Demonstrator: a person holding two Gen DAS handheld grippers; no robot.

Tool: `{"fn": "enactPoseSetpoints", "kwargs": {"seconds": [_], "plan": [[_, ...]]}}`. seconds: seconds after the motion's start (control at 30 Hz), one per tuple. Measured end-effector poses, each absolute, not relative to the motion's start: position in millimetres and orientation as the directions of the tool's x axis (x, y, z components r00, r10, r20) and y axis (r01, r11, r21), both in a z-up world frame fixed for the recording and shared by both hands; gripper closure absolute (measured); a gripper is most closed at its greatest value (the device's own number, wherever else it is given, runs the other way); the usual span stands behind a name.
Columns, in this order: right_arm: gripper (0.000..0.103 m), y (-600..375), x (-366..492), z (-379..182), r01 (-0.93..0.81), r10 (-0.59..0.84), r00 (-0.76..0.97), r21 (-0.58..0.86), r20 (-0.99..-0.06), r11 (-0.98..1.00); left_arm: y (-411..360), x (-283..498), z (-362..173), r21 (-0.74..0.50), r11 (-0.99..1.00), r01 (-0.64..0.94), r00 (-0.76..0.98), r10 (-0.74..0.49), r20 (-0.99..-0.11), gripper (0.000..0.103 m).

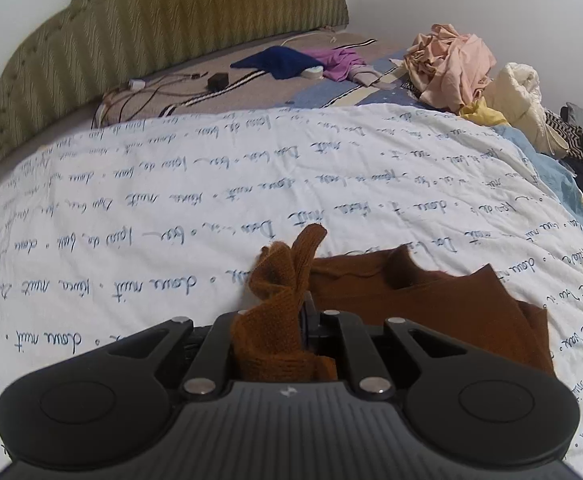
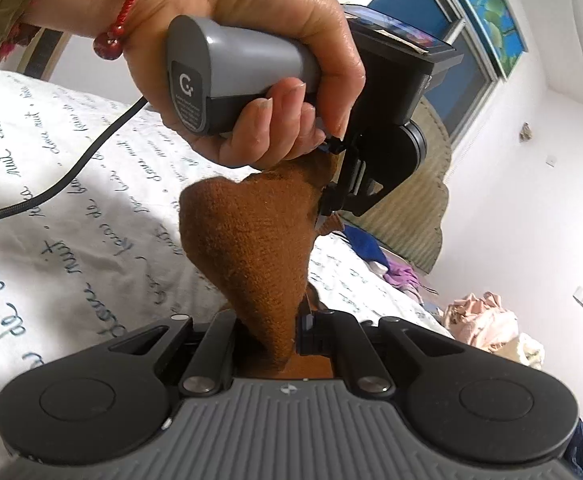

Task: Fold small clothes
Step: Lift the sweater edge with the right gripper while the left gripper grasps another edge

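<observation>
The left gripper (image 1: 305, 312) has its fingers closed to a narrow gap on a bunched corner of the brown knit garment (image 1: 431, 300), and a ribbed fold of the fabric rises above the fingertips. In the left wrist view the rest of the garment lies to the right of the gripper, partly flat on the white bedcover (image 1: 171, 208) printed with blue handwriting. The right gripper (image 2: 305, 320) also has its fingers drawn together on the garment, which stretches as a taut, tapering band from these fingers up to the left gripper seen farther off in the same view. The person's left hand (image 2: 251, 60) wraps the grey handle of that gripper; a red cord bracelet (image 2: 131, 4) sits at the wrist, and a black cable (image 2: 71, 168) runs from the handle down to the left. The garment hangs above the bedcover between the two grippers, near the front edge of the bed. At the far side of the bed stands a green padded headboard (image 1: 163, 28). Before it lie a dark blue cloth (image 1: 279, 62), a purple garment (image 1: 339, 62) and loose cables (image 1: 147, 92). At the far right lies a pile of clothes (image 1: 455, 64) in pink, cream and yellow.
</observation>
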State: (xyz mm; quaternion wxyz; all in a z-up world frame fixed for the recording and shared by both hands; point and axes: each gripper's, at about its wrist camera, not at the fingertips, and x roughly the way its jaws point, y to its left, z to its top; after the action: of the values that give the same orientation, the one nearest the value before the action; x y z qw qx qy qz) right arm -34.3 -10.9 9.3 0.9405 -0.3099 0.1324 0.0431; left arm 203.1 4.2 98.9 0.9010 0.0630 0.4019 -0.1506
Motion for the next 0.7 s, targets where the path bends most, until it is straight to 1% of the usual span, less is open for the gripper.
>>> {"fn": "enactPoseSetpoints", "kwargs": {"seconds": [0.23, 0.5, 0.7], "plan": [[0.093, -34, -47, 11, -0.116, -0.043, 0.963, -0.556, -0.265, 0.823, -28, 196, 107, 0.002, 0.943, 0.334, 0.641, -0.226, -0.734, 0.093], [0.093, -68, -49, 7, -0.071, -0.093, 0.956, -0.525, -0.279, 0.848, -72, 192, 98, 0.019, 0.928, 0.373, 0.633, -0.239, -0.736, 0.093], [0.093, -91, -50, 6, -0.049, -0.110, 0.946, -0.471, -0.304, 0.881, -106, 191, 92, 0.037, 0.919, 0.393, 0.625, -0.238, -0.743, 0.093]]}}
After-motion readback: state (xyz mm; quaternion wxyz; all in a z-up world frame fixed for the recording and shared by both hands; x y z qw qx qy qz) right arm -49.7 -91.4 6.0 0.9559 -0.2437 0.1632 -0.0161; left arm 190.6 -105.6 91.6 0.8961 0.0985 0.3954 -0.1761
